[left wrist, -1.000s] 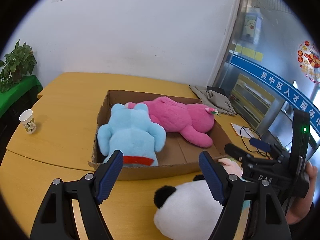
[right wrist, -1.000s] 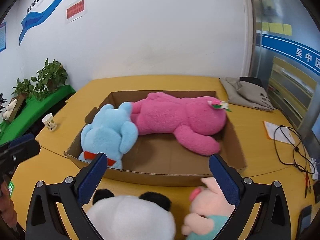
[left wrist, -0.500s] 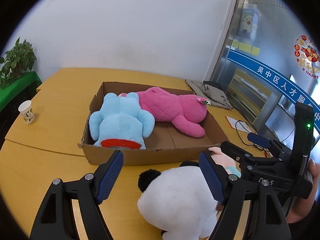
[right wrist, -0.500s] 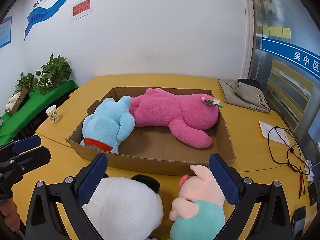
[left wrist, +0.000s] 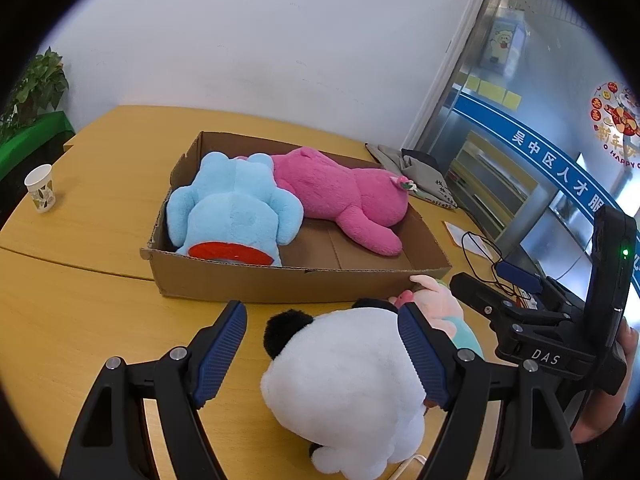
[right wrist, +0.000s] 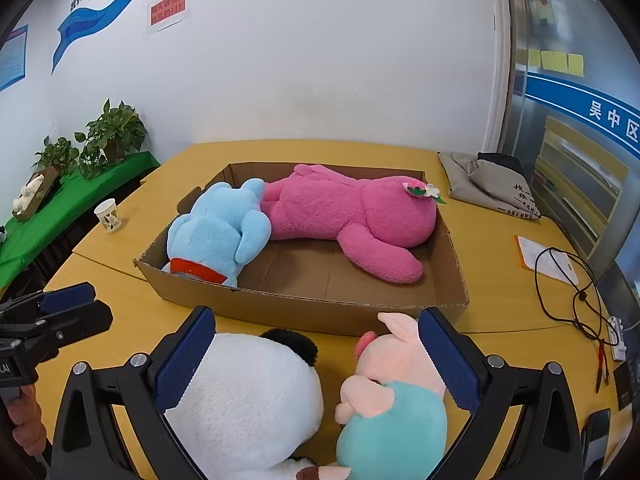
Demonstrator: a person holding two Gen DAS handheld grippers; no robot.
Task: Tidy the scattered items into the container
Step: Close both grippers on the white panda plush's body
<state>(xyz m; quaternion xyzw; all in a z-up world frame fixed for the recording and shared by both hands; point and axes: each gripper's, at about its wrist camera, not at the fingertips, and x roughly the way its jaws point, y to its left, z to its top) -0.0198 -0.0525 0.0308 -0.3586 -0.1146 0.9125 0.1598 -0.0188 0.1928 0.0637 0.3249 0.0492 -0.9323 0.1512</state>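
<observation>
The left gripper (left wrist: 322,344) stands wide, holding nothing — its right pad is against the panda plush (left wrist: 344,380), which lies on the yellow table (left wrist: 80,320) at six o'clock of the cardboard box (left wrist: 280,280). The right gripper (right wrist: 316,354) also gapes wide over the panda and the pig plush (right wrist: 396,384) at the panda's three o'clock, gripping neither. In the box lie a blue plush (right wrist: 220,232) and, at its three o'clock, a pink plush (right wrist: 344,216) — touching.
</observation>
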